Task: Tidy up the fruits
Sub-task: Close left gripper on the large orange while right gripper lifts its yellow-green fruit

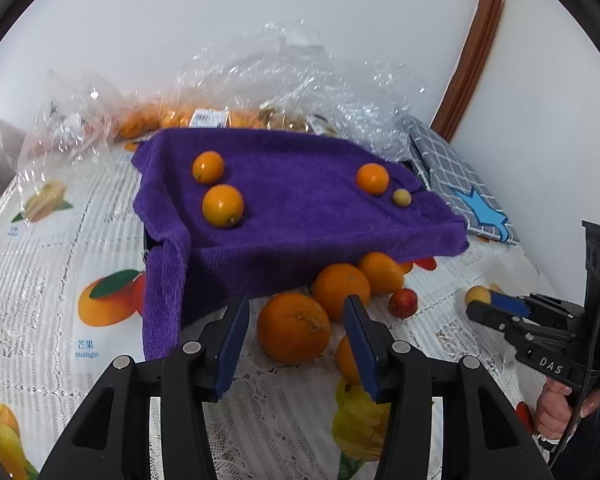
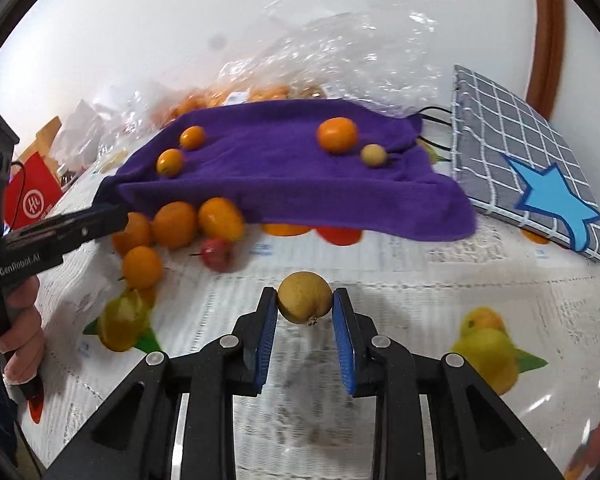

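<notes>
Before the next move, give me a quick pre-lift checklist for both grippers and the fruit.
1. Right gripper shut on the small round yellow-brown fruit: ok, pads press both sides.
2. Grip centred: ok, fruit sits at the fingertips, evenly between them.
3. Left gripper open around the large orange on the lace tablecloth: ok, pads not touching it.
4. Drop spot on the purple towel: ok, bare area between three small oranges and a small yellowish fruit.
5. Neighbours near the large orange: not ok, other oranges crowd close behind and beside it.
6. What lies under the towel: cannot tell.
</notes>
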Tool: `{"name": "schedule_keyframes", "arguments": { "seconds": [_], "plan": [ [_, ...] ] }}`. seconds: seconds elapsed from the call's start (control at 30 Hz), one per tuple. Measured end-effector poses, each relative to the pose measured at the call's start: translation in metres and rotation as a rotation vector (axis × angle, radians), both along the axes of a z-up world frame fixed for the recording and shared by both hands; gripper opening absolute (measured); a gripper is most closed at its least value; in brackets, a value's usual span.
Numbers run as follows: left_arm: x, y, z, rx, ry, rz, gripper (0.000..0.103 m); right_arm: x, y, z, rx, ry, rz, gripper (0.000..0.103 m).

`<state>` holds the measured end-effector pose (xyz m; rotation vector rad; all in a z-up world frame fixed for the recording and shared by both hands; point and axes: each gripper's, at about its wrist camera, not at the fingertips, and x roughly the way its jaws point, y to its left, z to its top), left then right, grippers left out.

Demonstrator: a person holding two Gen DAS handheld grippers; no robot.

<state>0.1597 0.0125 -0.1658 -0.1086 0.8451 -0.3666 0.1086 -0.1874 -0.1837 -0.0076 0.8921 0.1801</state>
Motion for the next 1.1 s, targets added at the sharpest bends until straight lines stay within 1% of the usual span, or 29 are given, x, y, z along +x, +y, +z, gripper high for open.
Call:
{"name": "schedule_keyframes", "arguments": {
  "seconds": [0.13, 0.2, 0.23, 0.3, 0.37, 0.47, 0.53, 0.67, 0.7, 0.73, 0.8, 1.03, 1.1],
  "plan": [
    [0.002, 0.000, -0.005, -0.003, 0.031, -0.008, 0.047, 0.003, -0.008, -0.004, 0.016, 0.004, -0.014, 0.028],
    [0.003, -0.004, -0.008, 0.013, 0.049, -0.026, 0.047, 0.004, -0.008, -0.007, 0.016, 0.019, -0.010, 0.028],
    [0.004, -0.006, -0.009, 0.021, 0.054, -0.031, 0.047, 0.004, -0.007, -0.006, 0.016, 0.012, -0.006, 0.028],
    [0.005, -0.006, -0.009, 0.022, 0.053, -0.029, 0.047, 0.003, -0.007, -0.006, 0.016, 0.006, 0.005, 0.028],
    [0.006, -0.004, -0.010, 0.019, 0.062, -0.019, 0.047, 0.005, -0.005, -0.008, 0.012, 0.020, 0.008, 0.028],
    [0.012, -0.002, -0.015, 0.019, 0.108, -0.009, 0.047, 0.007, -0.008, -0.010, 0.029, 0.034, 0.003, 0.028],
    [0.011, -0.001, -0.015, 0.013, 0.102, -0.009, 0.047, 0.007, -0.010, -0.011, 0.040, 0.035, -0.002, 0.028],
    [0.009, -0.007, -0.016, 0.057, 0.090, -0.016, 0.046, 0.007, -0.009, -0.011, 0.038, 0.038, -0.006, 0.028],
    [0.008, -0.007, -0.016, 0.058, 0.088, -0.019, 0.042, 0.007, -0.008, -0.011, 0.033, 0.038, -0.006, 0.028],
    [0.008, -0.008, -0.016, 0.055, 0.087, -0.024, 0.040, 0.007, -0.008, -0.011, 0.031, 0.039, -0.005, 0.028],
    [0.008, -0.007, -0.015, 0.057, 0.082, -0.016, 0.040, 0.007, -0.007, -0.012, 0.025, 0.041, -0.004, 0.028],
    [0.003, 0.006, -0.006, -0.010, 0.025, 0.044, 0.040, 0.007, -0.009, -0.013, 0.025, 0.043, -0.006, 0.028],
    [0.001, 0.009, -0.002, -0.021, -0.005, 0.064, 0.040, 0.007, -0.010, -0.013, 0.027, 0.042, -0.007, 0.028]
  ]
}}
